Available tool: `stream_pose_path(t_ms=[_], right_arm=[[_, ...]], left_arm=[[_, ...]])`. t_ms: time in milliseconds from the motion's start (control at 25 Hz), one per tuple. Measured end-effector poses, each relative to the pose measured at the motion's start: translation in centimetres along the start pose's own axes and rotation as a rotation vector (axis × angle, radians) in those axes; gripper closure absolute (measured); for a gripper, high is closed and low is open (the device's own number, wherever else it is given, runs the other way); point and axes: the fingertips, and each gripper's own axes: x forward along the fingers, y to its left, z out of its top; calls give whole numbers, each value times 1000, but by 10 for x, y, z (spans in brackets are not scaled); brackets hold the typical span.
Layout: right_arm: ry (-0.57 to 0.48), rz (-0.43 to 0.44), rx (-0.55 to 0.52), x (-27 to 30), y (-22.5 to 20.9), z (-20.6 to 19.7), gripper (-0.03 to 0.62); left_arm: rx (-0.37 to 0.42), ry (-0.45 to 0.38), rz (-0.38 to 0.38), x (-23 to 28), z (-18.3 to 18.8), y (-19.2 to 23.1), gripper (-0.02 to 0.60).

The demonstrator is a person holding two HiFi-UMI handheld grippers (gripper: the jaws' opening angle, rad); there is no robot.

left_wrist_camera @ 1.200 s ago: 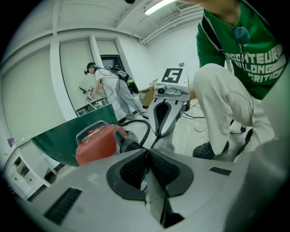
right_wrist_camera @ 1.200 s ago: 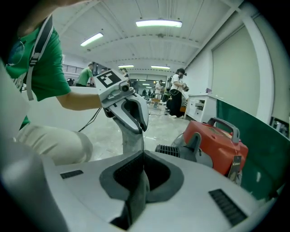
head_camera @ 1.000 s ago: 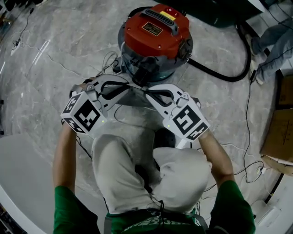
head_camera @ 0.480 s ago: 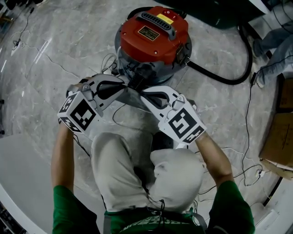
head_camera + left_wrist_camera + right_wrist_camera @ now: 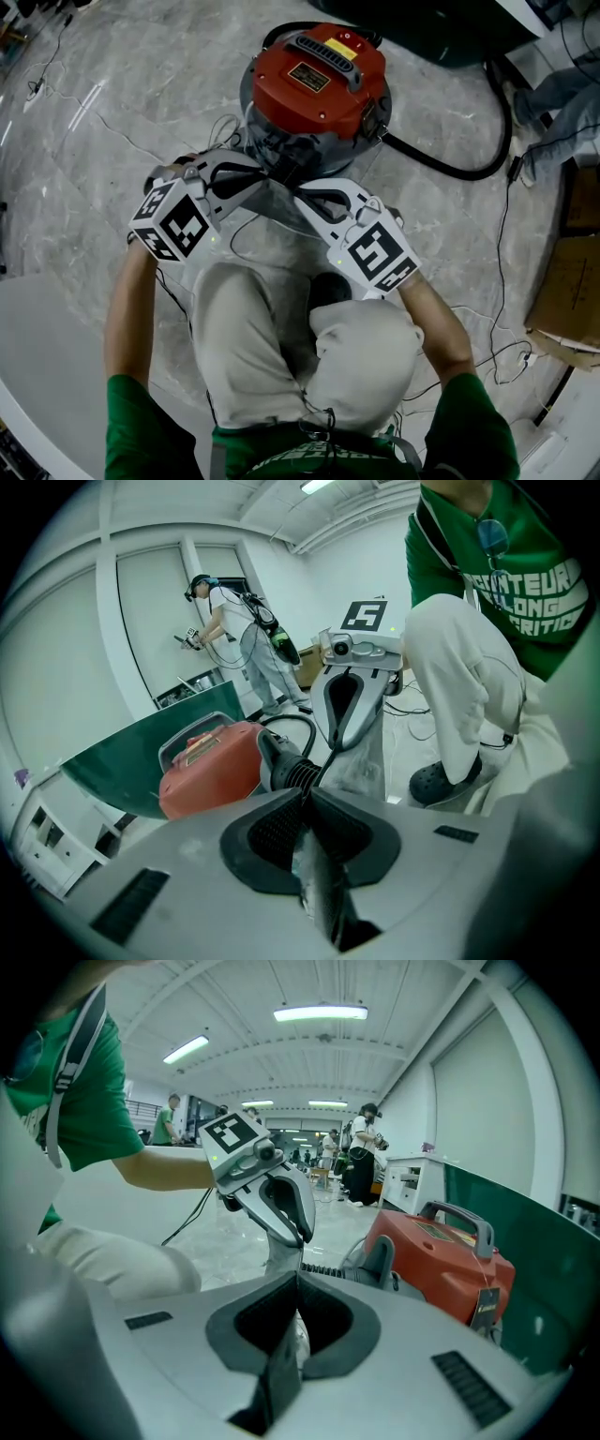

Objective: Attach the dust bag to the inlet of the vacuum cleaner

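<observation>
The vacuum cleaner (image 5: 317, 77), a grey drum with a red lid, stands on the marble floor ahead of me. Its dark inlet (image 5: 281, 155) faces me, and shows as a ribbed black collar (image 5: 292, 772) in the left gripper view. A thin grey dust bag (image 5: 279, 202) is stretched between the two grippers, just in front of the inlet. My left gripper (image 5: 265, 180) is shut on the bag's left edge (image 5: 317, 874). My right gripper (image 5: 298, 194) is shut on its right edge (image 5: 284, 1354). Each gripper view shows the other gripper's jaws close ahead.
A black hose (image 5: 448, 156) curves away from the drum to the right. Thin cables (image 5: 234, 122) lie on the floor around it. My knees in pale trousers (image 5: 246, 337) are right below the grippers. A cardboard box (image 5: 567, 281) sits at the right, and another person's legs (image 5: 561, 86) stand beyond the hose.
Both grippers stay at the vacuum's front, still holding the bag. The left marker cube has shifted slightly, and the head view has moved a little.
</observation>
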Motion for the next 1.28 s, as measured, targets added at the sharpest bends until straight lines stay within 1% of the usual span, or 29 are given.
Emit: stream_pose_path(t_ms=[440, 480, 640, 960, 1040, 1120, 1280], right_arm=[[15, -38, -11, 1, -1, -4, 580], [17, -43, -13, 1, -1, -4, 580], [18, -52, -13, 1, -3, -4, 581], [22, -62, -30, 2, -3, -3, 581], [22, -63, -31, 2, -2, -3, 581], [17, -61, -26, 1, -1, -2, 581], [9, -55, -20, 0, 1, -3, 582]], left_arm=[[16, -15, -9, 4, -2, 0, 551], [12, -15, -19, 5, -2, -1, 551], [-24, -15, -102, 3, -3, -4, 552], [-72, -54, -155, 3, -7, -5, 552], [-88, -59, -157, 3, -11, -7, 552], [-88, -72, -146, 3, -12, -6, 555], [-25, -58, -94, 6, -14, -3, 561]])
